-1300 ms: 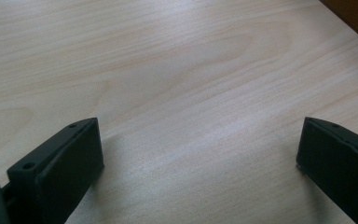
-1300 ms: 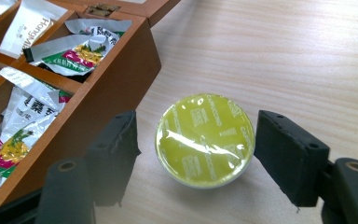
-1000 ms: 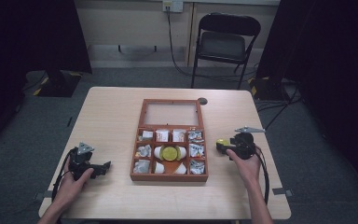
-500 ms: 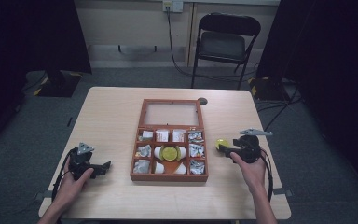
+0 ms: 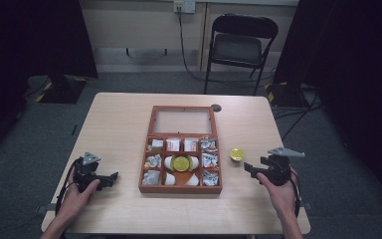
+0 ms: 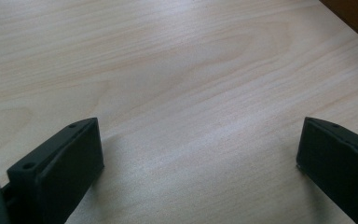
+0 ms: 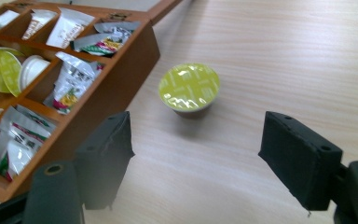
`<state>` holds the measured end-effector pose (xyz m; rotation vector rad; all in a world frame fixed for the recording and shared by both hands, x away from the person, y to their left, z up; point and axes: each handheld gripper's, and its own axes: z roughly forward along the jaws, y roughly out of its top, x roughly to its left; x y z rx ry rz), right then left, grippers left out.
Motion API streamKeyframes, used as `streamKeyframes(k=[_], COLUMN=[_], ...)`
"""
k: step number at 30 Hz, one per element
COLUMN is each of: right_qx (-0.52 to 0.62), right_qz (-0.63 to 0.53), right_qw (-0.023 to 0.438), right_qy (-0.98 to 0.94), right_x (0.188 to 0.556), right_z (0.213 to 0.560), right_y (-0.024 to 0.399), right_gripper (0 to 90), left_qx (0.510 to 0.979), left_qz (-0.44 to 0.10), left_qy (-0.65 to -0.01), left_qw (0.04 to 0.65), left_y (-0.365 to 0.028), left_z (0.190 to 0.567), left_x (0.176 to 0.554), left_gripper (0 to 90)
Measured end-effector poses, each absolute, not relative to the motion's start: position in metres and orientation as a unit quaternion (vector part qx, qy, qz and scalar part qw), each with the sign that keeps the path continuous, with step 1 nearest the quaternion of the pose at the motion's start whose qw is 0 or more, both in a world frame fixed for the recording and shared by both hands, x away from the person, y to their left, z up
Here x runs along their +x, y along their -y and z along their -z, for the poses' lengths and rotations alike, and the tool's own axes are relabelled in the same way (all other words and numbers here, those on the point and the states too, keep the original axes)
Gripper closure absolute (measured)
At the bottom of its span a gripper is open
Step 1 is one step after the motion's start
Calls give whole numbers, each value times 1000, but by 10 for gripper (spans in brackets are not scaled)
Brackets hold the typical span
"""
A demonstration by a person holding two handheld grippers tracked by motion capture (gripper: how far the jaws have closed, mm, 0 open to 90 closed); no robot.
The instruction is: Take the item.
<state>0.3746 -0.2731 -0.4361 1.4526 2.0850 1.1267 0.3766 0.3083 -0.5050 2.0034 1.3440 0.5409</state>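
Observation:
A yellow-green foil-topped capsule point(image 5: 237, 154) stands on the table just right of a wooden compartment box point(image 5: 181, 188). My right gripper point(image 5: 251, 168) is open and empty, a short way behind the capsule point(image 7: 189, 87), which sits ahead of its spread jaws point(image 7: 198, 140). The box wall point(image 7: 121, 79) runs along that gripper's left side. Near the table's front left, my left gripper point(image 5: 110, 178) rests on the wood with its jaws pointing toward the box. It is open point(image 6: 200, 135), with bare table between the jaws.
The box holds sachets point(image 5: 209, 160), white cups and another yellow-green capsule point(image 5: 180, 163). Its glass lid point(image 5: 182, 120) lies open flat toward the back. A small dark disc point(image 5: 215, 107) lies by the lid's corner. A folding chair point(image 5: 238, 45) stands beyond the table.
The right gripper has drawn back from the capsule, to the right and toward the table's front. The capsule stays where it was. The left gripper has not moved.

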Motion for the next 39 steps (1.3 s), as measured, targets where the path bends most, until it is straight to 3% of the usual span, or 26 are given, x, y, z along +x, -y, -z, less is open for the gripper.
streamKeyframes(k=[17, 32, 37, 39], right_qx=[563, 598, 591, 589], right_qz=[-382, -310, -293, -287], right_qw=[182, 192, 226, 242], right_qy=[-710, -713, -716, -715], right_x=[356, 361, 360, 360], right_z=[456, 487, 491, 494], right_y=[321, 337, 331, 326], right_gripper=[225, 191, 186, 143], left_qx=[765, 765, 765, 765], left_qz=[-207, -207, -207, -207], left_qy=[-514, -513, -513, -513], left_qw=[328, 328, 328, 328], left_y=[-308, -308, -308, -308], left_z=[505, 505, 505, 505], left_x=[377, 377, 377, 377], left_gripper=[0, 0, 0, 0])
